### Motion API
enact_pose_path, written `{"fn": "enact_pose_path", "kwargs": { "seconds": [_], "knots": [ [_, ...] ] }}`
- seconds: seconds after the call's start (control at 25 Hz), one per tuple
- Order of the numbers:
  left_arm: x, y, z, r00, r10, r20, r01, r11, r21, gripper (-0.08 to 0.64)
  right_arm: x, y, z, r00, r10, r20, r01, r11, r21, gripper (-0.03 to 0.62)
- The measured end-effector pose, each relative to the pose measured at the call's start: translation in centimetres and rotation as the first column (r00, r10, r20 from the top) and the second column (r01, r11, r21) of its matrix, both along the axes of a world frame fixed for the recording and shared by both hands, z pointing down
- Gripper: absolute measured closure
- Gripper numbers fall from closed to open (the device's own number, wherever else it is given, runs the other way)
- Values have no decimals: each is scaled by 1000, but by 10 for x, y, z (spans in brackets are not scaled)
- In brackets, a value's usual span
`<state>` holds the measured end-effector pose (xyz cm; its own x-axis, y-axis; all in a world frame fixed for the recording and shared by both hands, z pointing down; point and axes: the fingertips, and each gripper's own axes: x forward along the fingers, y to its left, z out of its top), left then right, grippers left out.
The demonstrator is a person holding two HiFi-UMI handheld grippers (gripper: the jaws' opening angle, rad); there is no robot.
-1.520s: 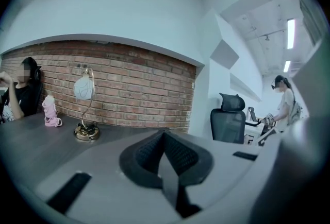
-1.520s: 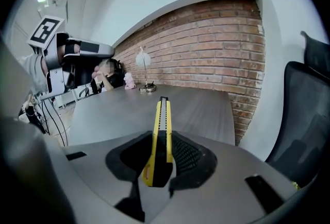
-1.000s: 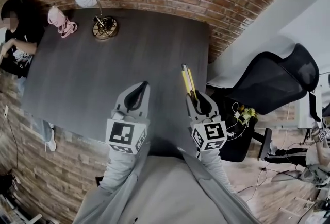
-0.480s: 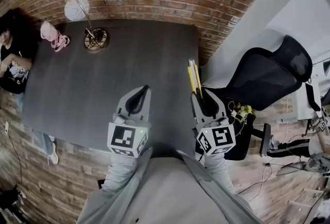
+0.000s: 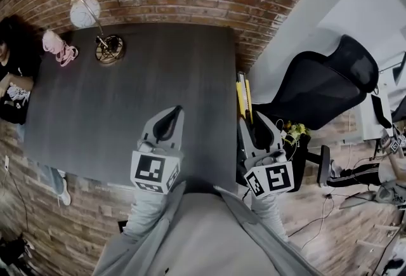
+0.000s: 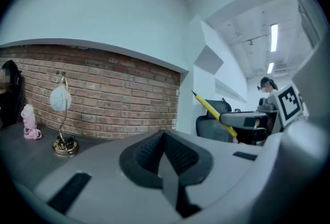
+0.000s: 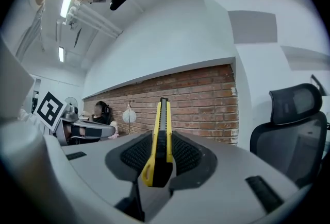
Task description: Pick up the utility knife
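Observation:
The utility knife (image 7: 161,138) is yellow and black and stands on edge between the jaws of my right gripper (image 7: 160,153), which is shut on it. In the head view the utility knife (image 5: 243,94) sticks out forward from the right gripper (image 5: 254,131), raised past the right edge of the dark table (image 5: 127,103). In the left gripper view the utility knife (image 6: 214,113) shows at the right as a slanted yellow bar. My left gripper (image 5: 166,122) hangs over the table's near edge, shut with nothing between its jaws; the left gripper (image 6: 164,155) points toward the brick wall.
A gold desk lamp (image 5: 104,46) with a white globe stands at the table's far left, a pink object (image 5: 56,47) beside it. A person (image 5: 9,72) sits at the table's left side. A black office chair (image 5: 320,87) stands to the right of the table.
My right gripper has risen with the knife and drifted right, off the table's right edge. The left gripper has shifted a little. The head view has swung slightly.

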<state>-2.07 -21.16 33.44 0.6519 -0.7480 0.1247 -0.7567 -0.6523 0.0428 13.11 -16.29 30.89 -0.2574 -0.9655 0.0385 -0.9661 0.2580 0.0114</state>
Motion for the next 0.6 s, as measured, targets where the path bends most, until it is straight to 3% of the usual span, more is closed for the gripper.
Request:
{"fn": "enact_pose_path", "kwargs": {
  "seconds": [0.6],
  "knots": [
    [-13,11,-1,1000,-22,7,22,1000,3,540,2,13,0,1000,8,27,-8,1000,7,462]
  ]
}}
